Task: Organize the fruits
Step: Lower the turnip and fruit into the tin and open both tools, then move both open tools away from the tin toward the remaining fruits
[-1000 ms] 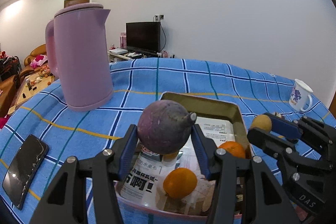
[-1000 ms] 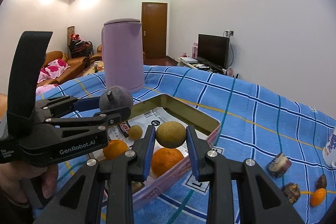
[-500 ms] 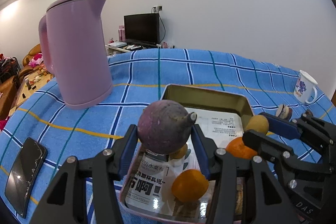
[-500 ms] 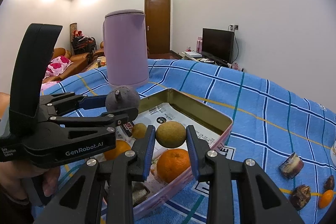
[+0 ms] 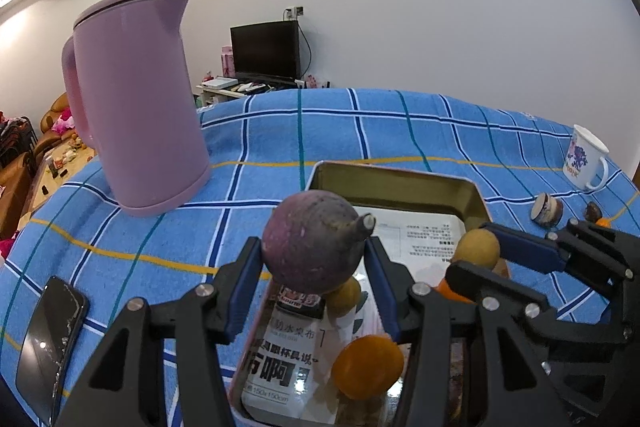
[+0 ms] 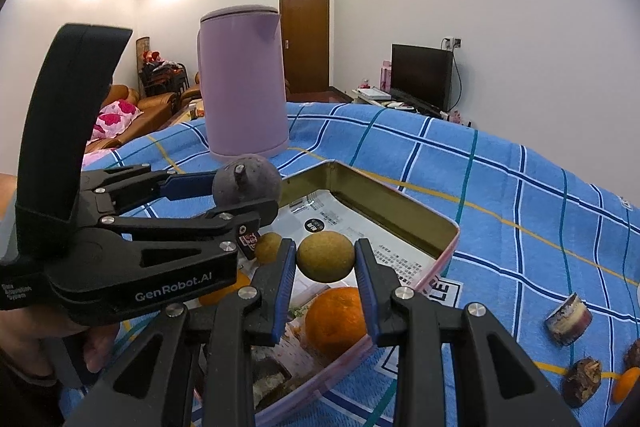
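while clamped, purple fruit (image 5: 314, 241) round, dull, stubby stem.

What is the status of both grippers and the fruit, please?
Left gripper shut on purple fruit. Right gripper shut on yellow fruit. Both over the tin. Nothing blocking.

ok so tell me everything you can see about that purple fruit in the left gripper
The purple fruit is round, dull purple-grey with pale mottling and a short stubby stem pointing right and slightly up in the left wrist view. It looks firm and matte. The left gripper is shut on it, blue pads pressing both sides, holding it above the tin tray. Nothing else touches it.
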`<action>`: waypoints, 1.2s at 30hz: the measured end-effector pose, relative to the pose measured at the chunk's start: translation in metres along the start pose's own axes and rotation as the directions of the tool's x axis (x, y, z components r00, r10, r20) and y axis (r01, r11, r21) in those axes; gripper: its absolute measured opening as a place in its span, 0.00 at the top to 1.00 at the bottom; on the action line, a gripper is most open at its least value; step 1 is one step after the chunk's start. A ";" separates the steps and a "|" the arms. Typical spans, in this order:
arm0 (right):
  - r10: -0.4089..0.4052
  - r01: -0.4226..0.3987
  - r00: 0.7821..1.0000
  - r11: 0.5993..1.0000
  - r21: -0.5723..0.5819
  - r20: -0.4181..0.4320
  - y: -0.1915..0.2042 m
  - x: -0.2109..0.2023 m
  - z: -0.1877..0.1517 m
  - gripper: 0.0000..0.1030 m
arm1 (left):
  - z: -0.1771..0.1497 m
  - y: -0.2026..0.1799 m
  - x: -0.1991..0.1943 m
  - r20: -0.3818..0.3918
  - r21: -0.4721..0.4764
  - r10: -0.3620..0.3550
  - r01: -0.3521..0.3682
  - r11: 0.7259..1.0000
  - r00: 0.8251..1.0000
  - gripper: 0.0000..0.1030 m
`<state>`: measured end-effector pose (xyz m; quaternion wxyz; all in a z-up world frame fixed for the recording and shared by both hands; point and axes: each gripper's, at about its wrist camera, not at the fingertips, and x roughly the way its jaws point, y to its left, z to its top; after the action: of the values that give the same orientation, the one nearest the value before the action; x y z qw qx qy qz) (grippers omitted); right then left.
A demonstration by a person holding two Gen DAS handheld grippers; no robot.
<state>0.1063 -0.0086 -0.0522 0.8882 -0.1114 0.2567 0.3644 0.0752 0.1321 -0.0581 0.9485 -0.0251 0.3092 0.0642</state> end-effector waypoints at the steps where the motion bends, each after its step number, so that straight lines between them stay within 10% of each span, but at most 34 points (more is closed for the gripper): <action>1: 0.003 -0.003 1.000 1.000 0.000 -0.005 0.000 0.001 0.000 0.69 | 0.000 0.000 0.000 -0.001 0.002 0.000 0.000 1.000 1.000 0.48; 15: 0.017 -0.016 0.999 0.999 0.029 -0.034 -0.005 0.008 0.001 0.57 | 0.001 -0.003 -0.005 0.006 0.022 0.025 -0.025 0.999 1.000 0.45; 27: -0.037 0.038 0.999 0.996 0.075 -0.006 -0.015 -0.011 -0.007 0.33 | 0.006 -0.005 -0.036 0.108 -0.011 0.058 -0.057 0.998 0.992 0.01; 36: -0.158 0.159 0.987 0.978 0.135 -0.022 -0.058 -0.067 -0.030 0.33 | 0.018 -0.046 -0.055 0.142 0.000 -0.009 0.009 1.000 0.990 0.00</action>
<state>0.0956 -0.1006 -0.0409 0.9186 -0.0725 0.2761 0.2734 0.0476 0.0826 -0.0107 0.9684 -0.0222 0.2407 0.0616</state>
